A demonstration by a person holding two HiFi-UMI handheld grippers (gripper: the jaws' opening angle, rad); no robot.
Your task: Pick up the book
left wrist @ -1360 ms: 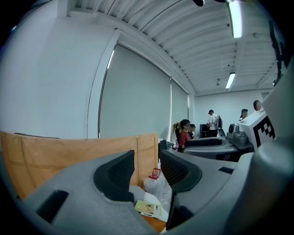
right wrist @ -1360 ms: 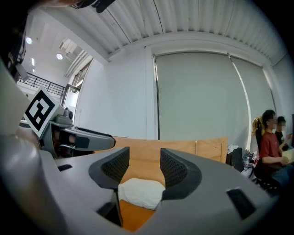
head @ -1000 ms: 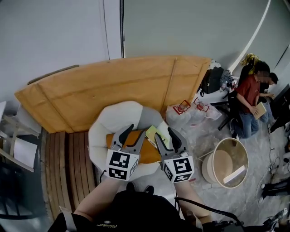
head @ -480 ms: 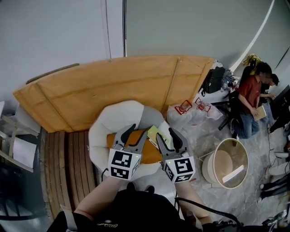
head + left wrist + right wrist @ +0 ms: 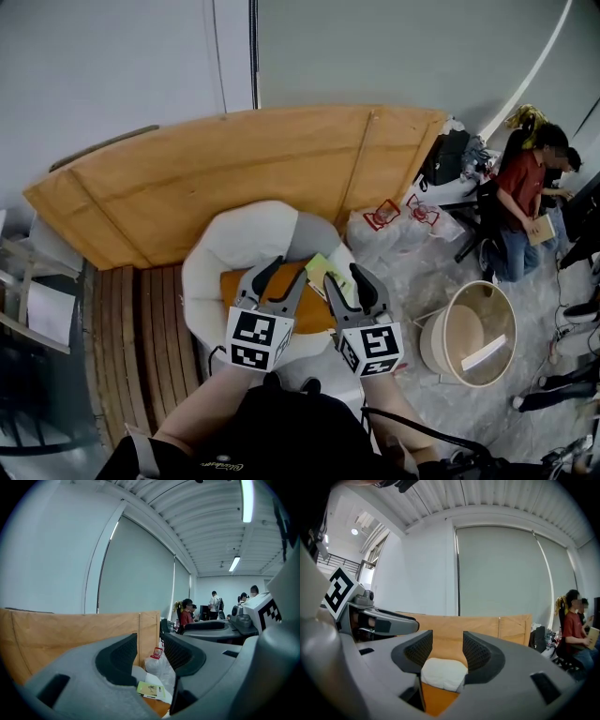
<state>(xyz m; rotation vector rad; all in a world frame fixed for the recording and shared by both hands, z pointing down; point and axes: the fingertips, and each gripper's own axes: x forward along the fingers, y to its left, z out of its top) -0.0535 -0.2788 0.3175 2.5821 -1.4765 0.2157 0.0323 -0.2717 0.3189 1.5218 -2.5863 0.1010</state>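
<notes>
Nothing is picked up yet; the whole lift is left to do. The left tongs [image 5: 284, 272] hang over the white chair [image 5: 230, 239], released, with nothing between the jaws. Just right of them the book [image 5: 320, 268], thin and yellow-green, lies on the chair's orange cushion [image 5: 236, 287], near its right edge. The right tongs [image 5: 344, 281] hover above the book, also released and empty. As far as I can see, neither pair touches it. What remains, I'd say, is to lower a pair, clench it on the book's edge and raise it.

By count there are one book, one chair, one cushion and two pairs of tongs. Further right, two plastic bags [image 5: 375, 239] with red handles lie on the floor, one round tub [image 5: 433, 349] stands there, and two people [image 5: 522, 187] sit at the far side.
</notes>
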